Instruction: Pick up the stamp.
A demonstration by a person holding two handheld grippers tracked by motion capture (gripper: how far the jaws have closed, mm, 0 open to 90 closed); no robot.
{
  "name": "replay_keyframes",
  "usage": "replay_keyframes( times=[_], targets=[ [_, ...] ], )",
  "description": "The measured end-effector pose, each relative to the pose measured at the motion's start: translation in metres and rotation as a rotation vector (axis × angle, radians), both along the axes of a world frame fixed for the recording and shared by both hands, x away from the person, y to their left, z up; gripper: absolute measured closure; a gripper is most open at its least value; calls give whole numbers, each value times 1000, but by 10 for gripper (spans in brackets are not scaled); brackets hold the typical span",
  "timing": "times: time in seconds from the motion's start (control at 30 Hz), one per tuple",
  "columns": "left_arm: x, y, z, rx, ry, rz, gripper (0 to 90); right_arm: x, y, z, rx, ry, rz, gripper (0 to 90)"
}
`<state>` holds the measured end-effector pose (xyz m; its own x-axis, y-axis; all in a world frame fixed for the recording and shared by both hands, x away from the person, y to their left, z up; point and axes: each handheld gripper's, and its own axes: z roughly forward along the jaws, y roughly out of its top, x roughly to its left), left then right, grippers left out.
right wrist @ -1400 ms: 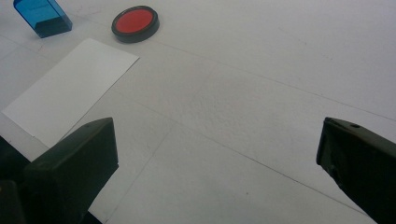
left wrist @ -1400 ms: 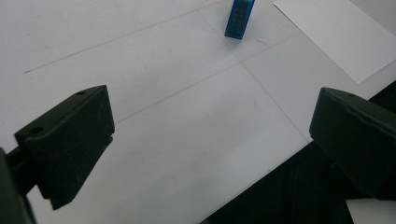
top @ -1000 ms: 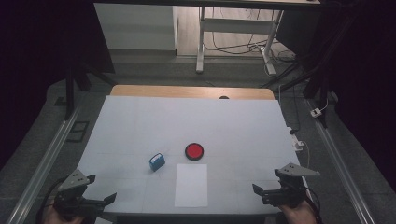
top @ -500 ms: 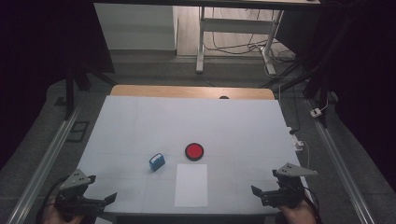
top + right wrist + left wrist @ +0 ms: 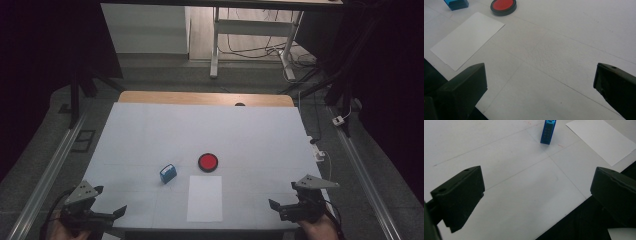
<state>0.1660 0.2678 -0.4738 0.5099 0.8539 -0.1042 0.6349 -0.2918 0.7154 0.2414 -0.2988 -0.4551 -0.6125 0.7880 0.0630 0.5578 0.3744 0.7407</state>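
Both empty and gaping wide, the left claw (image 5: 107, 215) and right claw (image 5: 280, 207) are waiting at the frame's bottom corners, best approaching the blue stamp (image 5: 168, 173) squarely.

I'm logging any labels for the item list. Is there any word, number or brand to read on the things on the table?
No readable text on anything.
Blue block: rows of small dark marks on its side, too small and blurred to read.
Red round pad: plain red face, black rim, no lettering.
White sheet of paper: blank.
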Motion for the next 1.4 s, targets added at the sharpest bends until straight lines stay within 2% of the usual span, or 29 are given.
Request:
replay_keyframes(
  times=[0.33, 0.5, 0.6, 0.73, 1.1, 1.2, 1.3, 1.4],
  targets=[
    [4, -6, 2, 1, -16, -48, 0, 0, 0, 0, -2, 5, 6, 0],
    [6, -8, 2, -11, -18, -68, 0, 0, 1, 0, -4, 8, 8, 0],
    [9, -10, 4, -19, -27, -81, 0, 0, 1, 0, -3, 6, 10, 0],
    [13, -15, 4, -19, -60, -124, 0, 0, 1, 0, -4, 7, 15, 0],
    [25, -18, 1, -53, -59, -132, 0, 0, 1, 0, -6, 9, 20, 0],
    [29, -21, -1, -45, -52, -135, 1, 0, 2, 0, -6, 10, 22, 0],
    [32, -25, -1, -21, -51, -143, 1, 0, 2, 0, -7, 10, 22, 0],
    [37, -28, -1, -23, -54, -149, 0, 0, 2, -1, -7, 11, 22, 0]
  ],
)
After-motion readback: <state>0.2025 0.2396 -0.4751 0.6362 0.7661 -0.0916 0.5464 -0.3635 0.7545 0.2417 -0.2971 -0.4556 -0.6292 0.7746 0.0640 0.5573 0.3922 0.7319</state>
